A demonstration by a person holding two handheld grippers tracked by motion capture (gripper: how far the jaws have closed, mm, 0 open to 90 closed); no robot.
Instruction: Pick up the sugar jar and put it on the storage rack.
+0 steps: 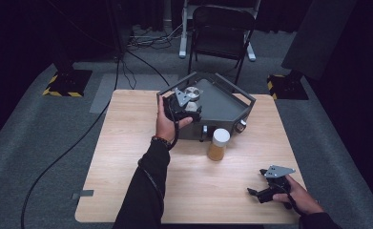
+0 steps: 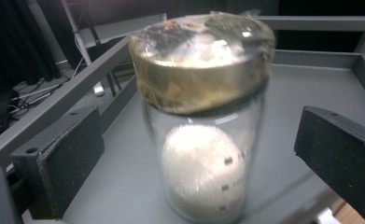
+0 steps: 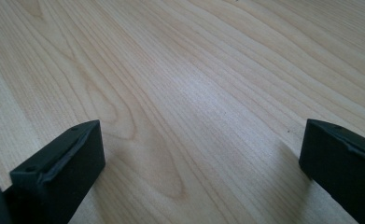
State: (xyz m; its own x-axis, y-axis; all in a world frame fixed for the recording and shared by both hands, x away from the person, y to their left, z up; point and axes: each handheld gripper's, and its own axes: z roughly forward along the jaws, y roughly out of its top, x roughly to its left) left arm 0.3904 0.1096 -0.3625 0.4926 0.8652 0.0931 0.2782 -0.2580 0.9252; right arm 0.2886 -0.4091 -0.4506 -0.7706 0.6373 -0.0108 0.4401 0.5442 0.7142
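Observation:
A clear glass jar (image 2: 203, 140) with a gold metal lid and white powder in the bottom stands upright on the floor of a grey metal tray (image 2: 124, 186). My left gripper (image 2: 199, 154) is open, one black pad on each side of the jar, with a gap on both sides. From above, the left gripper (image 1: 188, 103) sits over the tray's near left part (image 1: 222, 102), with the jar's lid (image 1: 191, 91) just beyond it. My right gripper (image 1: 256, 192) rests low over the table's front right, open, with bare wood between its fingers (image 3: 59, 163).
A second jar (image 1: 218, 144) with a white lid and amber contents stands on the wooden table (image 1: 127, 157) in front of the tray. A small bottle (image 1: 241, 126) sits at the tray's front right corner. A black chair (image 1: 220, 33) stands behind the table.

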